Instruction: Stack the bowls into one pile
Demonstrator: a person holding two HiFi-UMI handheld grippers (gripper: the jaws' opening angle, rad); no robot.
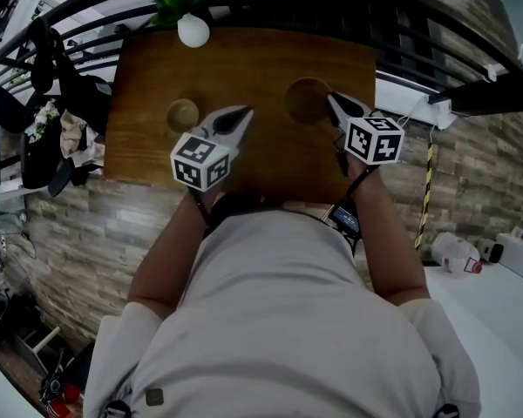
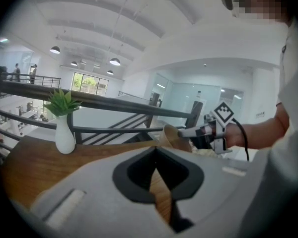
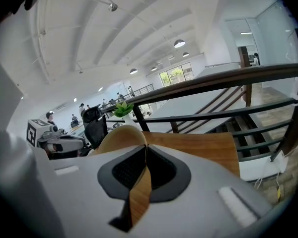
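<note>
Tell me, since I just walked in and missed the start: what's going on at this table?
A person works over a wooden table with a gripper in each hand. The right gripper is shut on the rim of the larger bowl, which looks tilted in its grip. The left gripper is shut and empty, near the smaller bowl that sits on the table untouched. The bowls are not yet stacked. A white vase stands at the far edge.

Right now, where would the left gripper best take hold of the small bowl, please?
Probably the rim of the small bowl, on its right side, one jaw inside and one outside, coming down from above: it sits upright and open, and the left gripper hovers just right of it.
</note>
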